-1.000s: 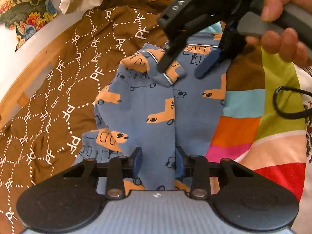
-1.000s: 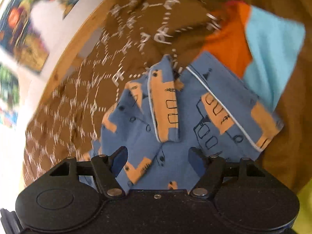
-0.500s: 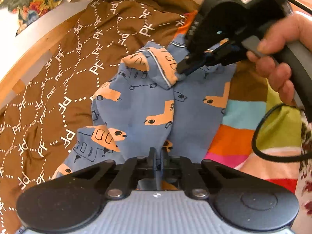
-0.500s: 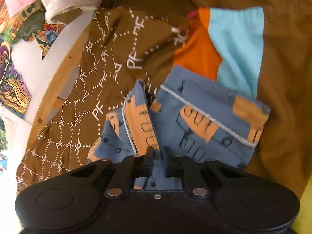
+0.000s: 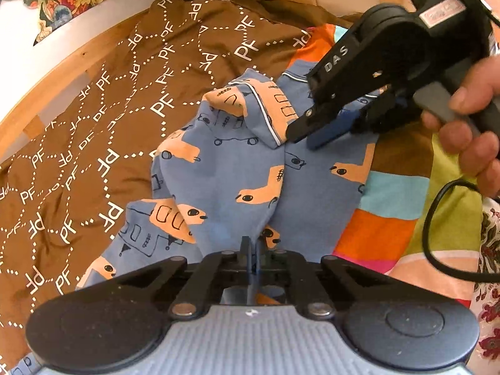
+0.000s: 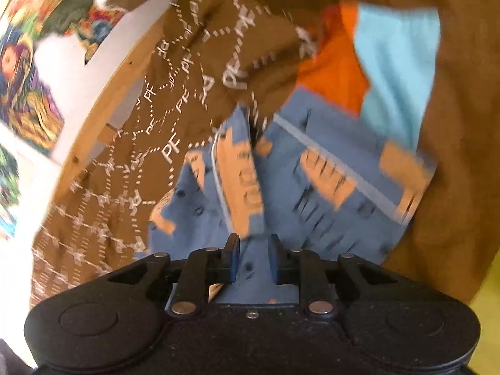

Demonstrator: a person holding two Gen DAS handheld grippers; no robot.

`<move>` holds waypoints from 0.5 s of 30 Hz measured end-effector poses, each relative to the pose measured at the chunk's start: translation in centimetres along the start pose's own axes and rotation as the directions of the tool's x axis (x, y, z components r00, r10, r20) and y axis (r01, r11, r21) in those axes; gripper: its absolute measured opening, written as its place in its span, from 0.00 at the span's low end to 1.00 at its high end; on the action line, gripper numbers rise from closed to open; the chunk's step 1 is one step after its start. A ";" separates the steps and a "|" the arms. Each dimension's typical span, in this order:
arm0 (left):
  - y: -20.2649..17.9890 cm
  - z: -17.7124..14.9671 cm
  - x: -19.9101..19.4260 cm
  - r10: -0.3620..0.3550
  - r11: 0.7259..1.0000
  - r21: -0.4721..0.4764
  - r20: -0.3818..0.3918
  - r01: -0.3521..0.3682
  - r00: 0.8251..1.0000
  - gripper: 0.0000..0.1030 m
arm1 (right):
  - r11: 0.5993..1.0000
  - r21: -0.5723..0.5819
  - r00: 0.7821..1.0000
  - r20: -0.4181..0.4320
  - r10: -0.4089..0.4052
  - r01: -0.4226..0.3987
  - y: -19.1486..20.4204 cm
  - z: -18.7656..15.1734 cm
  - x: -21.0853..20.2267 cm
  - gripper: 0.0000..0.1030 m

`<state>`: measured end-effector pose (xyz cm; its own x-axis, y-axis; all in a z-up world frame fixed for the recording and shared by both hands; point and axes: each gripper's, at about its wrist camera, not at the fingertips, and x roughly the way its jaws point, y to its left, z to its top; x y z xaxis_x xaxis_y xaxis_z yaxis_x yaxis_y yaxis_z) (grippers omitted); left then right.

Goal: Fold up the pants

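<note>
the left gripper has its fingers pinched tight on a fold of the blue pants, nearest the camera. the pants lie crumpled on a brown blanket printed with white letters, partly over a colour-block cloth. farther off, the right gripper, held by a person's hand, has fingers parting, with pants fabric between them but not pressed. a wooden rail edges the blanket.
</note>
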<state>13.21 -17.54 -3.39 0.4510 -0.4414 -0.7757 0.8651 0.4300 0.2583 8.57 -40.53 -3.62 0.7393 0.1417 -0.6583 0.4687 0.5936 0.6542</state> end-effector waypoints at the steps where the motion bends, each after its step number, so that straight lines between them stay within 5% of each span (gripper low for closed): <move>1: 0.1 0.0 0.0 -0.001 1.000 -0.004 0.001 0.001 1.000 0.02 | 1.000 0.028 1.000 0.006 0.007 -0.007 -0.1 -0.2 0.2 0.23; 10: 0.4 -0.1 0.2 -0.009 1.000 -0.008 0.008 0.009 1.000 0.02 | 0.966 0.258 0.987 0.160 -0.010 -0.031 0.4 -1.3 1.6 0.27; 15: 0.4 -0.1 0.1 -0.006 1.000 -0.010 0.012 0.007 1.000 0.02 | 0.952 0.303 0.972 0.234 -0.035 -0.039 0.5 -1.7 1.2 0.10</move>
<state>13.54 -17.37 -3.40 0.4481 -0.4538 -0.7702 0.8658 0.4347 0.2476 8.89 -38.76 -4.75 0.8153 -0.0682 -0.5750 0.5639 0.3195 0.7616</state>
